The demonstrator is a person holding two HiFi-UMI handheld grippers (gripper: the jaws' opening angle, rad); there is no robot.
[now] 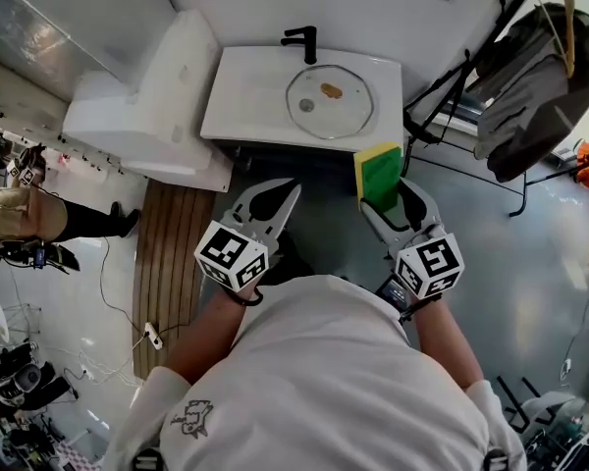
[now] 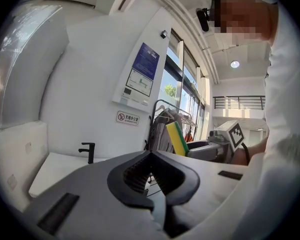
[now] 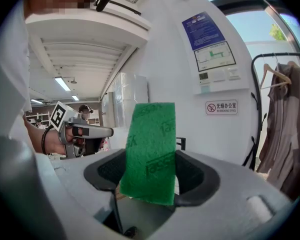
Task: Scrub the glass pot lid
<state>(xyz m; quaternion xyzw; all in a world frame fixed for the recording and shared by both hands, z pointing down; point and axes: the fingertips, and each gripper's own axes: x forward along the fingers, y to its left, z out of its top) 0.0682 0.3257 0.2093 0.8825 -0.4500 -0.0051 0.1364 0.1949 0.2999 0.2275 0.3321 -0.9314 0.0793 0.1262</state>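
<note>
I am pinching a sponge [image 1: 378, 175] in my right gripper [image 1: 385, 200]. Its jaws are clamping the lower edge, so it is standing upright, green scouring face toward my camera and yellow foam behind. My left gripper [image 1: 293, 186] is carrying nothing, and its jaws are pressing fully together.

The glass pot lid [image 1: 330, 101] is lying flat in the white washbasin [image 1: 245, 96] at the upper middle of the head view. It has a brown smear [image 1: 331, 90] near its centre and is sitting just below the black faucet [image 1: 302, 39]. Both grippers are hanging short of the basin's front edge, well apart from the lid — the right one nearer the basin's right corner.

In the right gripper view the sponge is filling the centre and blocking most of what lies ahead; only a sliver of the faucet is peeking out at its right side.

A white fixture [image 1: 147, 96] is standing at the basin's left, with a wooden slat mat [image 1: 167, 263] below it. At the upper right a rack of grey clothes [image 1: 535, 77] is leaning close to the basin — its black legs are crossing the floor beside my right gripper.
</note>
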